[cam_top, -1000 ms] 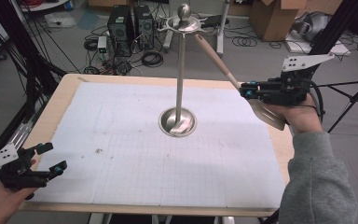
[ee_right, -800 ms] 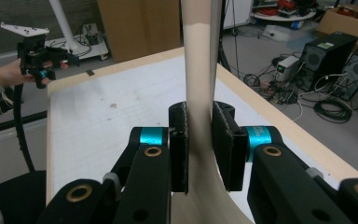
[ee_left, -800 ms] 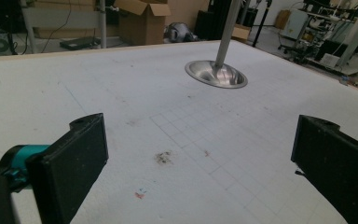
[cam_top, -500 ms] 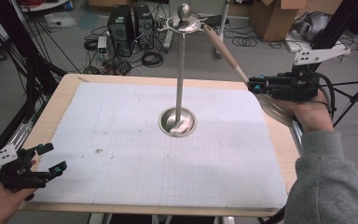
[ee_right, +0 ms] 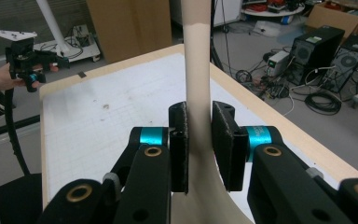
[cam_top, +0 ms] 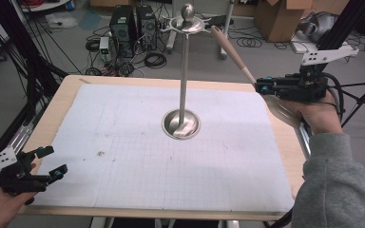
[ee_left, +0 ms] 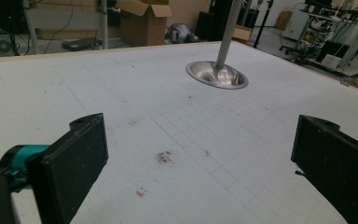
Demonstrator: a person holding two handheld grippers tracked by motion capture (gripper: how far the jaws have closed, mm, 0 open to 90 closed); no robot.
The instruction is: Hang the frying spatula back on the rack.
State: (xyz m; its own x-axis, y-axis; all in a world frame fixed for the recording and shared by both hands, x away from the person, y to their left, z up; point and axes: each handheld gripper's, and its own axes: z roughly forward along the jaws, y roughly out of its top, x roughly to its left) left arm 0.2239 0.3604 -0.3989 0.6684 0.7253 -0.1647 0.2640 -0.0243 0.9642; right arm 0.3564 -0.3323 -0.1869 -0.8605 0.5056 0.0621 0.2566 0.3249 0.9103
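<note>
The right claw [cam_top: 261, 88] is clamped on the neck of a spatula [cam_top: 233, 52] at the right edge of the tabletop [cam_top: 71, 92], held up off the surface. In the right gripper view the two black pads press on either side of the beige neck [ee_right: 198, 93], just above where it widens into the blade. In the high view the wooden handle slants up and away from the claw toward the top of a metal stand [cam_top: 184, 71]; its tip lies close beside the stand's upper dish, and whether it touches cannot be told. The translucent blade hangs below the claw, in front of the person's right hand [cam_top: 316, 111].

The stand is upright on its round base near the middle of a white gridded mat [cam_top: 138, 156] that covers the tabletop. The left gripper view shows that base [ee_left: 216, 74] well ahead of the left claw.

The left claw [cam_top: 45, 161] stands wide, with nothing between its jaws, at the near left corner of the mat, well apart from the spatula. The left hand [cam_top: 0, 206] holds it low over the surface.
</note>
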